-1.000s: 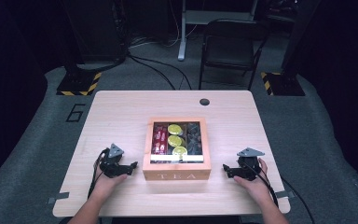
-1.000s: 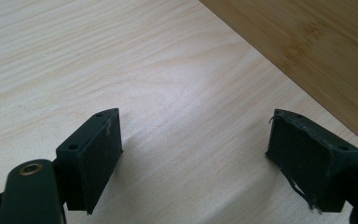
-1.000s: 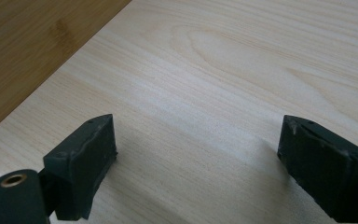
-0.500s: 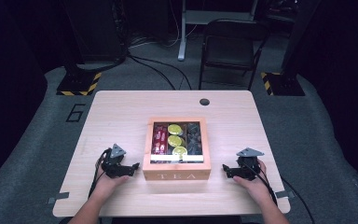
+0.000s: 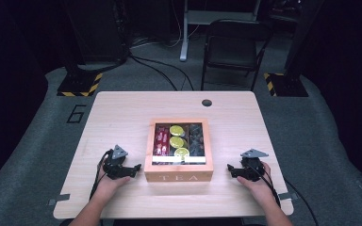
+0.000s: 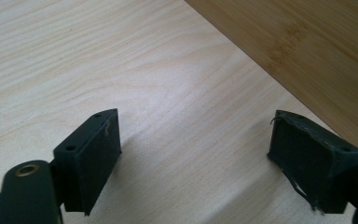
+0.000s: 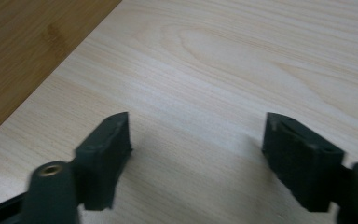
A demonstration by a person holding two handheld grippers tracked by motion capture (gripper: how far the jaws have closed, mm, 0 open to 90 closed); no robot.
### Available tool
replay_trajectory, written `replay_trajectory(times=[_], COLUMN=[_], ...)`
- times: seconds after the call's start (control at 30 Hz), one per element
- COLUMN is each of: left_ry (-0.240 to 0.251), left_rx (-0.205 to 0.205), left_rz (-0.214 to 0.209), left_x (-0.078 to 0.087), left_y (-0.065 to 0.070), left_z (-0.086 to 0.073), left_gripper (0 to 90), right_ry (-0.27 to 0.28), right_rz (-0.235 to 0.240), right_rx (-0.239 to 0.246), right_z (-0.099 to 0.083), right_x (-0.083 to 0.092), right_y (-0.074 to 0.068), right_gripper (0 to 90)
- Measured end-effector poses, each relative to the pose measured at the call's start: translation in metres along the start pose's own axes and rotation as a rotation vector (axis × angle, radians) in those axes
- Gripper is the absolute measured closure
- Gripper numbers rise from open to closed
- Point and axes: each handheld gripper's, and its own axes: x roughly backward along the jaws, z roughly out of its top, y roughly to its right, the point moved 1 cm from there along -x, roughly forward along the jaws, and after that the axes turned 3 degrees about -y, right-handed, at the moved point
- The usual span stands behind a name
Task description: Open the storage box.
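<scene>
Wooden tea box [image 5: 178,176] between 2 open, empty claws.

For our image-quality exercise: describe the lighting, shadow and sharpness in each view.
High view: table brightly lit, dark surroundings, soft focus. Left gripper view: sharp wood grain, shadows under the open left claw. Right gripper view: right claw slightly blurred at its near edges.

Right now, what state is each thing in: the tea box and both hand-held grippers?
Tea box: lid shut, upright between the two grippers.
Left hand-held gripper: open, nothing between its jaws, beside the box.
Right hand-held gripper: open, jaws have just been closing, nothing between them.
</scene>
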Motion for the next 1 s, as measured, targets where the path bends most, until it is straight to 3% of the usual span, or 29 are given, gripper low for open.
replay_trajectory(times=[0.1,0.17,0.27,0.47,0.57,0.83,1.0], left_ry=[-0.012,-0.005,0.009,0.032,0.03,0.041,0.041], left_rx=[0.005,0.005,0.031,0.122,0.149,0.135,0.166], left_rz=[0.007,0.017,-0.003,-0.014,-0.017,-0.007,-0.011], left_x=[0.002,0.003,0.007,0.017,0.02,0.032,0.039], left_y=[0.0,0.0,0.001,0.0,-0.002,0.0,0.003], left_z=[0.001,0.002,0.005,0.009,0.009,0.01,0.008], left_gripper=[25.4,25.6,25.8,27.9,28.5,30.6,30.7], right_ry=[-0.026,-0.028,-0.02,-0.006,0.002,0.024,0.046], right_rz=[0.004,0.011,0.009,0.026,0.03,0.031,0.041], right_rx=[0.007,0.007,0.036,0.044,0.048,0.059,0.052], right_z=[0.001,0.003,0.004,0.007,0.008,0.012,0.015], right_x=[0.004,0.006,0.009,0.015,0.017,0.021,0.028], right_y=[0.004,0.002,0.002,-0.003,-0.004,-0.007,-0.01], right_gripper=[31.8,34.7,35.8,36.2,36.2,36.2,35.7])
